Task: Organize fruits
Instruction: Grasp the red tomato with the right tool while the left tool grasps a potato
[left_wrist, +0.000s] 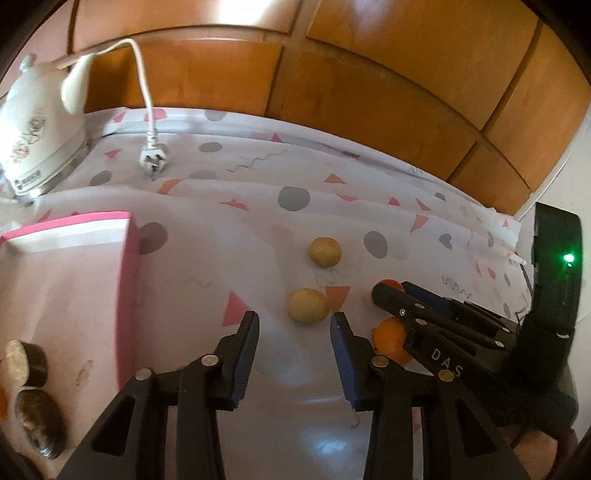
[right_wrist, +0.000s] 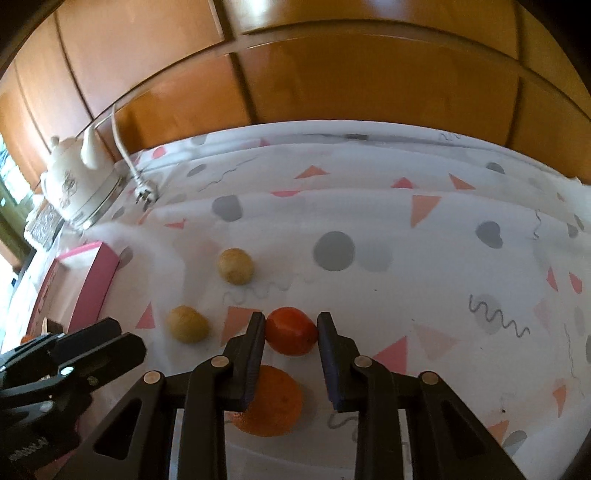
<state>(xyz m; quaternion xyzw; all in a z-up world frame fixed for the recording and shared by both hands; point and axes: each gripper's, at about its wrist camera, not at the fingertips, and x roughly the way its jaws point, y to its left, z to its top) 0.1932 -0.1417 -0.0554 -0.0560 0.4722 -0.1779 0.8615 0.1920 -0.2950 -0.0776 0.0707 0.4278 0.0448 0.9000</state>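
Worktop (right_wrist: 369, 295), patterned cloth, wooden cabinets along the far edge.

Far-left corner: white kettle (left_wrist: 33, 136) with loose plug (left_wrist: 152, 159).

Left edge: pink tray (left_wrist: 125, 280), holding two dark round pieces (left_wrist: 33, 391); judged the sorting destination, partly filled.

Centre: two yellow fruits, far one (right_wrist: 235, 266) and near one (right_wrist: 187, 324), both loose.

Left gripper (left_wrist: 293, 325): jaws apart, empty, the near yellow fruit just ahead.

Right gripper (right_wrist: 291, 332): jaws astride the red fruit (right_wrist: 291, 336), the left pad touching it; whether it is clamped I cannot tell.

Near edge: orange (right_wrist: 273, 402), loose below the right gripper.

Four fruits left to sort.
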